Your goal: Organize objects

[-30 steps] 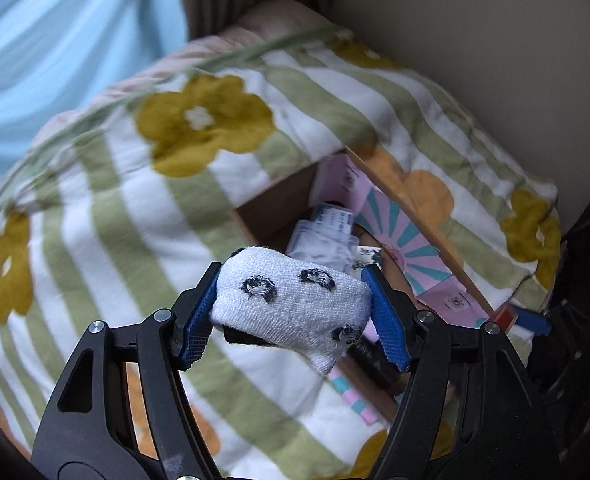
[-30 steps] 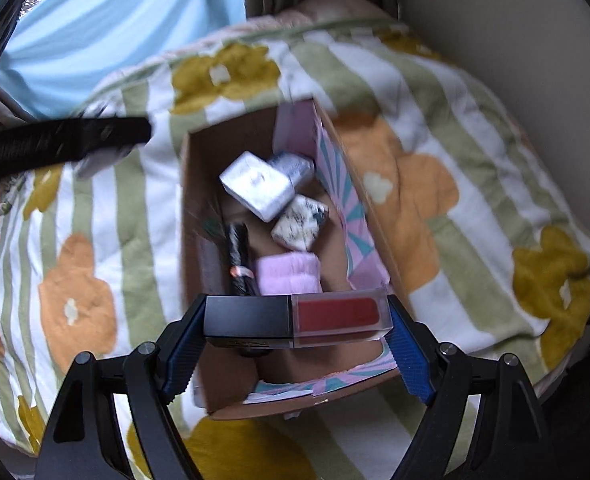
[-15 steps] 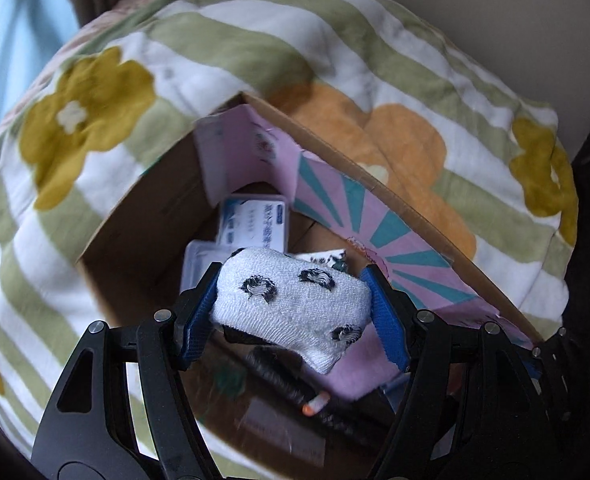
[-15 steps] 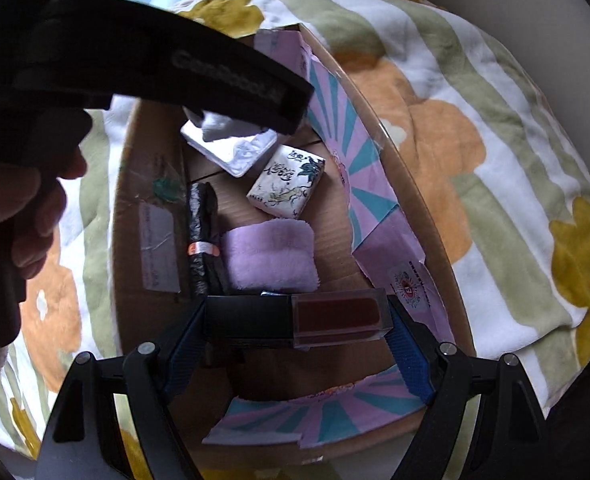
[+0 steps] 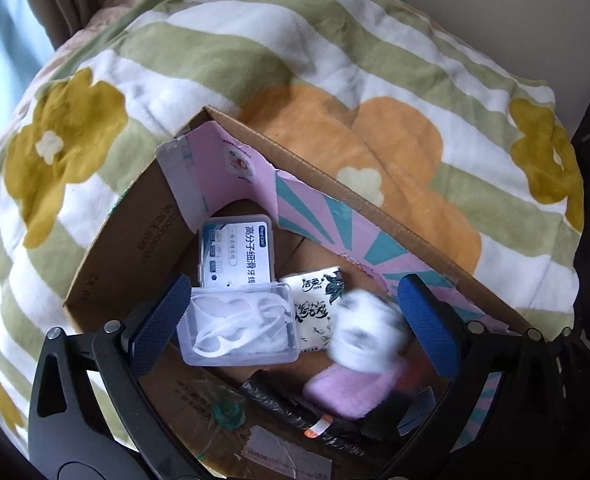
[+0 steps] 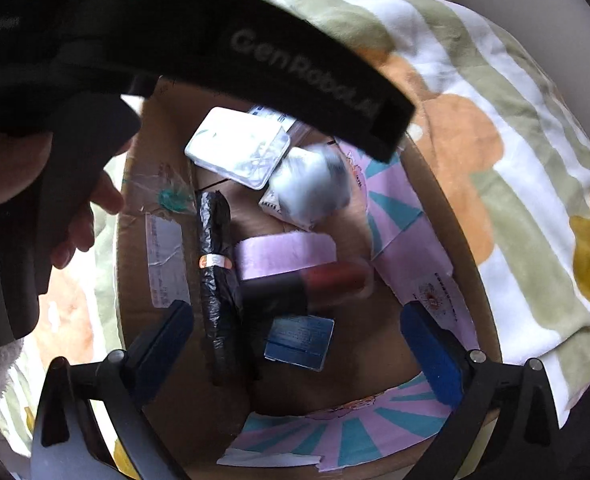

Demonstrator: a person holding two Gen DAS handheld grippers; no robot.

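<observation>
Both claws gaped wide over the cardboard box (image 5: 107,248), holding nothing. Left gripper (image 5: 295,320): rolled sock (image 5: 365,332) blurred inside the box, above the pink towel (image 5: 347,388). Right gripper (image 6: 297,344): lipstick tube (image 6: 307,284) blurred, beside that towel. I'd lift both straight up, clear of the box flaps.

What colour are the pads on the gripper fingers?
Dark blue, textured pads on black fingers; clearest in the left wrist view.
</observation>
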